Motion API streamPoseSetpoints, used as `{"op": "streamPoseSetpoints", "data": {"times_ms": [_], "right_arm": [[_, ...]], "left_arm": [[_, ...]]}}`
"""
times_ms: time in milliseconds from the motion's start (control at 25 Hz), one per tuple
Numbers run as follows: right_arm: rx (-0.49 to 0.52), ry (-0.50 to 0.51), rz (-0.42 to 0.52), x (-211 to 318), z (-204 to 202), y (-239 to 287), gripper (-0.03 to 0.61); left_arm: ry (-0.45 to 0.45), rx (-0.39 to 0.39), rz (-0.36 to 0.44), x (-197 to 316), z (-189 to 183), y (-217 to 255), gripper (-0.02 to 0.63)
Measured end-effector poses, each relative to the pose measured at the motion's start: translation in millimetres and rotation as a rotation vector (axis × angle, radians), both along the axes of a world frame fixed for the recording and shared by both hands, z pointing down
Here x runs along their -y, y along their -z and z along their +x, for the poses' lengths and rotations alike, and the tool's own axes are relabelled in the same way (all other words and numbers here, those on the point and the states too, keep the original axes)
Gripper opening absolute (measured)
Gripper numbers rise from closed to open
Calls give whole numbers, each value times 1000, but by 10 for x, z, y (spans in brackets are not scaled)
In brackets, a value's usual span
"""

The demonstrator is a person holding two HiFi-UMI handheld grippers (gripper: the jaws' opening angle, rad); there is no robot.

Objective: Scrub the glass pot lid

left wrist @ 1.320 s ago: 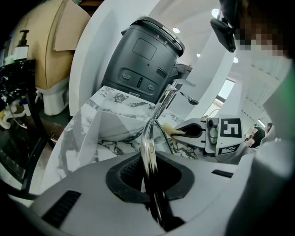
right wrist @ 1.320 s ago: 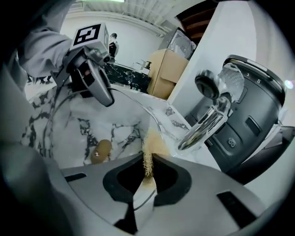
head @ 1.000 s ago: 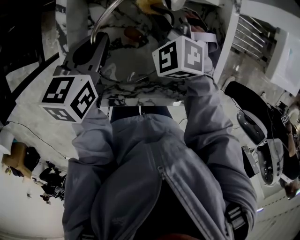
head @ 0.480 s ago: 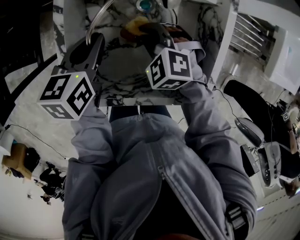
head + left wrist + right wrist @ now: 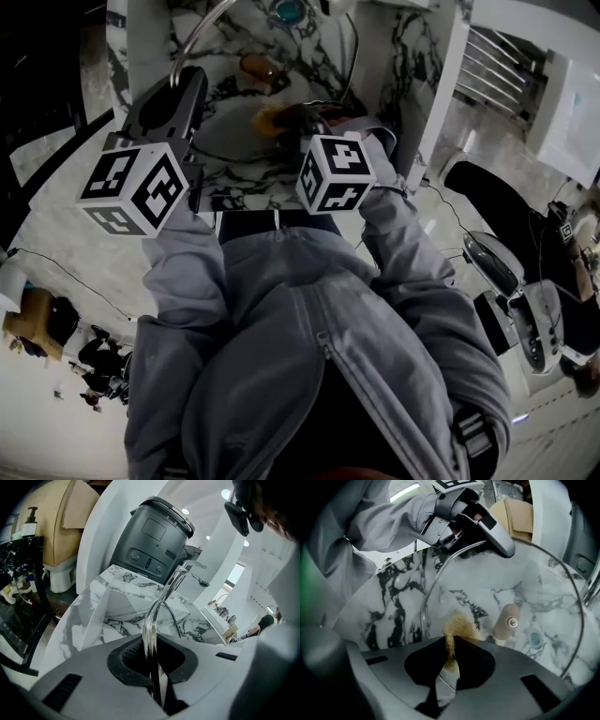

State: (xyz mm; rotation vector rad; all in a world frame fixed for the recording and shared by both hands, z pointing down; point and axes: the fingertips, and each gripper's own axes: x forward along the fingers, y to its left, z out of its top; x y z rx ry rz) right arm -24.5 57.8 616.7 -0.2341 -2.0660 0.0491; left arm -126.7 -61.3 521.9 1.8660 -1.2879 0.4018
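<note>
Over the marble sink, my left gripper point(image 5: 184, 82) is shut on the metal rim of the glass pot lid point(image 5: 192, 42) and holds it on edge. In the left gripper view the rim point(image 5: 151, 620) runs straight into the shut gripper point(image 5: 153, 660). My right gripper point(image 5: 292, 119) is shut on a yellow sponge point(image 5: 266, 118). In the right gripper view the sponge point(image 5: 457, 623), held by the right gripper point(image 5: 450, 652), presses on the glass lid point(image 5: 454, 573) near its lower left rim. The lid's tan knob point(image 5: 507, 622) shows to the right, and the left gripper point(image 5: 480, 521) grips the top rim.
The marble sink point(image 5: 375, 56) has a teal drain point(image 5: 289, 11) at its far end. A dark grey appliance point(image 5: 154, 538) stands behind the sink. A rack point(image 5: 502, 66) sits to the right. The person's grey sleeves and jacket point(image 5: 309, 356) fill the lower head view.
The right gripper has drawn the sponge down across the lid, from the far side toward the person. The left gripper and the lid have stayed almost still.
</note>
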Motion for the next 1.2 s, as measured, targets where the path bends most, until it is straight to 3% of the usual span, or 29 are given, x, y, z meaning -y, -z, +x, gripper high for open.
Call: {"op": "streamPoseSetpoints", "data": {"times_ms": [320,560,720,1080,1200], "right_arm": [[-30,66,-283,-345,64,36,48],[-21,129,-382,-369,167,296,48],[32,73,-312,-121,238,519,48],[70,-219,-58,805,465,736,48],[60,-316,74,1194,542,738,48]], "left_arm": [[-1,3,4,-20,-3,14,37],[-8,5,4,-11,7,19,37],[-17,10,6,2,25,13,37],[-36,22,10,2,39,41,37],[-39,25,11,6,46,45,37]]}}
